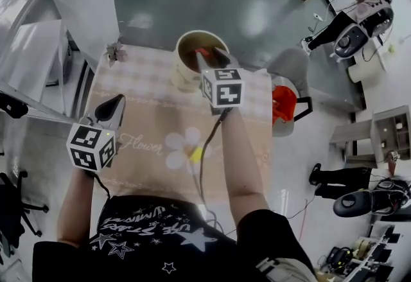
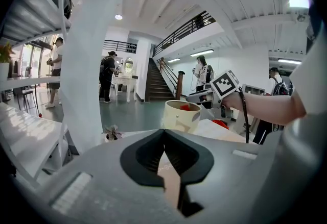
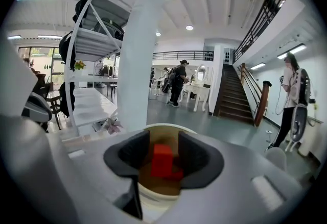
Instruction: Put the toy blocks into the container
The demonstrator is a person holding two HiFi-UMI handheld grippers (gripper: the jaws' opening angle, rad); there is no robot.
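a red block [image 3: 162,160] is seen between the jaws of the right gripper [image 1: 209,56], which is held over the mouth of the cream container [image 1: 185,75] at the upper centre of the head view. the jaws are parted, and a gap is shown beside the block, so it is judged released over the container. a second red piece is seen lower inside. the left gripper [image 1: 117,102], at the left of the frame, is closed on nothing. no further block is made out on the table [image 1: 141,88], so the task is judged near its end.
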